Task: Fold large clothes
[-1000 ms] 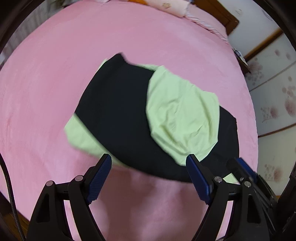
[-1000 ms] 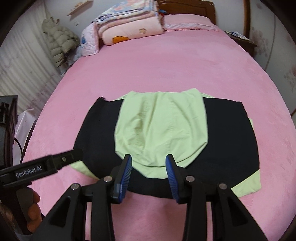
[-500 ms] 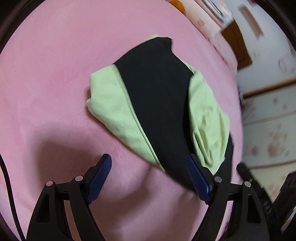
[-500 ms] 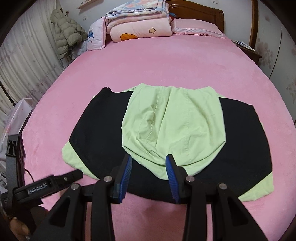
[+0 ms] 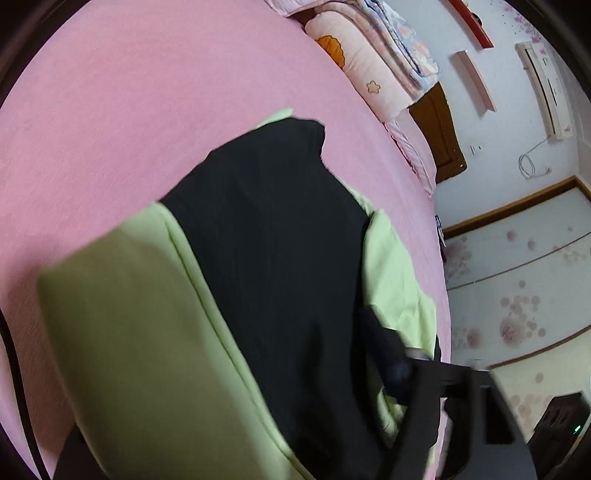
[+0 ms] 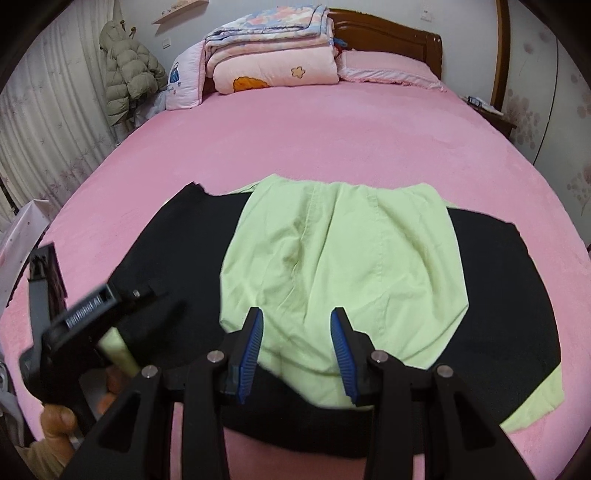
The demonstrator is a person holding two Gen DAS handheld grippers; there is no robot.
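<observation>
A black and light-green garment (image 6: 332,266) lies spread on the pink bed (image 6: 332,140), with a green part folded over its middle. My right gripper (image 6: 297,350) hovers open over the near edge of that green fold and holds nothing. My left gripper (image 6: 166,306) is low at the garment's left end, over the green sleeve end (image 6: 114,347). In the left wrist view the sleeve end (image 5: 122,332) fills the lower left and hides one finger. The other finger (image 5: 388,354) shows blurred over the black cloth (image 5: 266,240). Its jaws are closing with cloth between them.
Folded quilts (image 6: 273,48) and pillows are stacked before the wooden headboard (image 6: 388,33). A padded jacket (image 6: 129,74) hangs by the curtains on the left. A nightstand (image 6: 484,107) stands at the right. A hand (image 6: 55,417) holds the left gripper's handle.
The left gripper has dropped and rolled down onto the garment's left sleeve end, and its jaws have narrowed. The right gripper has sunk a little closer to the green fold.
</observation>
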